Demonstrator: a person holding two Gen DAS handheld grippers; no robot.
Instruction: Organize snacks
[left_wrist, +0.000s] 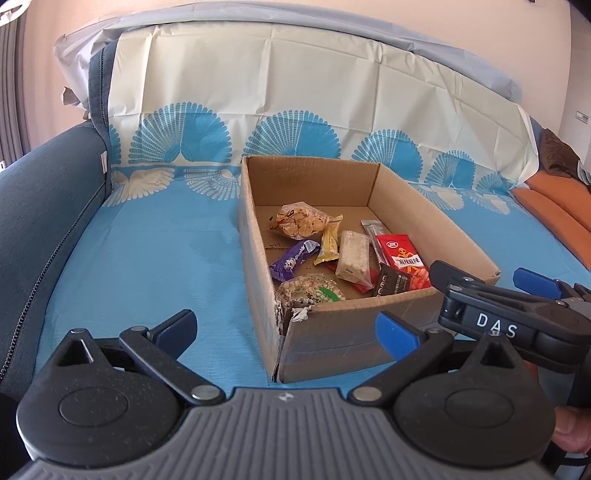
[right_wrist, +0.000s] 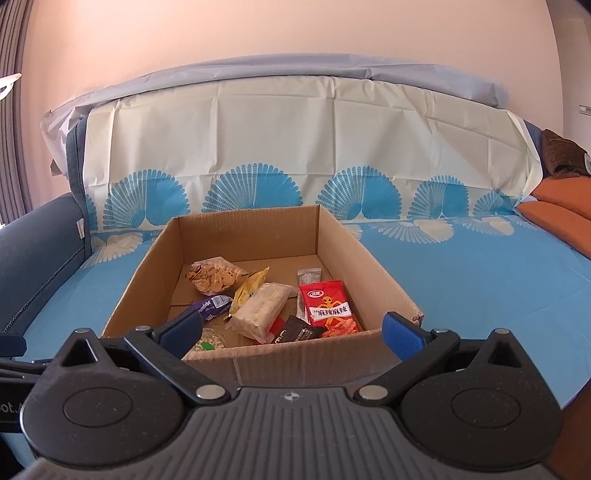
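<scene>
An open cardboard box (left_wrist: 332, 334) (right_wrist: 306, 365) sits on a blue cloth and holds several snacks. Among them are a clear cracker bag (left_wrist: 301, 219) (right_wrist: 216, 275), a purple wrapper (left_wrist: 293, 258) (right_wrist: 212, 307), a yellow packet (left_wrist: 330, 242) (right_wrist: 249, 286), a white cracker pack (left_wrist: 353, 254) (right_wrist: 262, 306), a red packet (left_wrist: 404, 254) (right_wrist: 327, 304), a dark packet (left_wrist: 391, 282) (right_wrist: 297, 330) and a green-labelled nut bag (left_wrist: 314, 291). My left gripper (left_wrist: 288, 328) hovers open at the box's torn near corner. My right gripper (right_wrist: 291, 328) (left_wrist: 487, 277) stands open over the near wall, holding nothing.
The blue fan-patterned cloth (left_wrist: 147, 258) covers a sofa seat and backrest. A dark blue armrest (left_wrist: 40, 206) rises on the left. Orange cushions (left_wrist: 557, 203) (right_wrist: 557, 214) lie at the right. A hand (left_wrist: 569, 432) grips the right tool.
</scene>
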